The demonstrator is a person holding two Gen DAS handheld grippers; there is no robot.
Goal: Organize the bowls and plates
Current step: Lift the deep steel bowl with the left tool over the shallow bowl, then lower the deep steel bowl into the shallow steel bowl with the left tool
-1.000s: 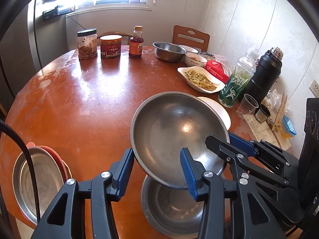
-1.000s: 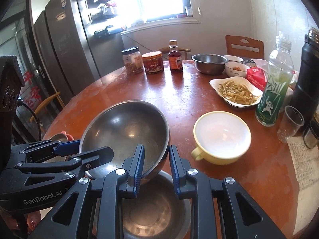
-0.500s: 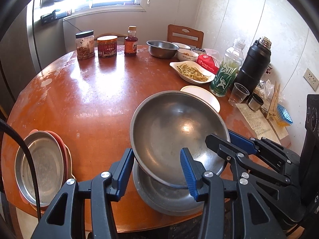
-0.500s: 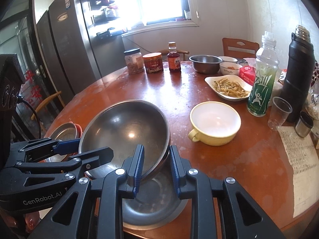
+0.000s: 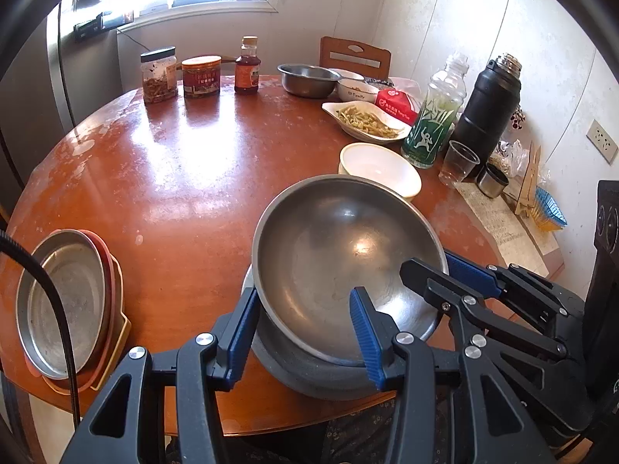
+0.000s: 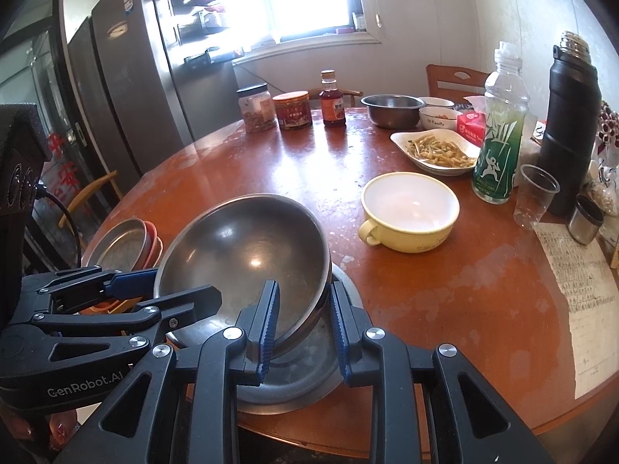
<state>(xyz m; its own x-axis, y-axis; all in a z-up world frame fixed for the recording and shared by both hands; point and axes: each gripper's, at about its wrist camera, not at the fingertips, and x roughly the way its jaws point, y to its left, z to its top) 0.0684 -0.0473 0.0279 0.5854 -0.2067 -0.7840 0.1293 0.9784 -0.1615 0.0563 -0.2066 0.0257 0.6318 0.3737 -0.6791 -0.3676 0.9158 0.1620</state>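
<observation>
The left wrist view looks from just behind the left gripper [image 5: 301,332], down and forward across the round wooden table [image 5: 185,178] toward the window and the corner wall — close enough that its blue-padded fingers fill the bottom of the frame. The right wrist view sits just behind the right gripper [image 6: 303,328], angled down the same way but taking in the refrigerator [image 6: 127,89] at its left. Both share the tilted steel bowl [image 5: 344,266] — each catching the other gripper at its rim — and the far jars.
</observation>
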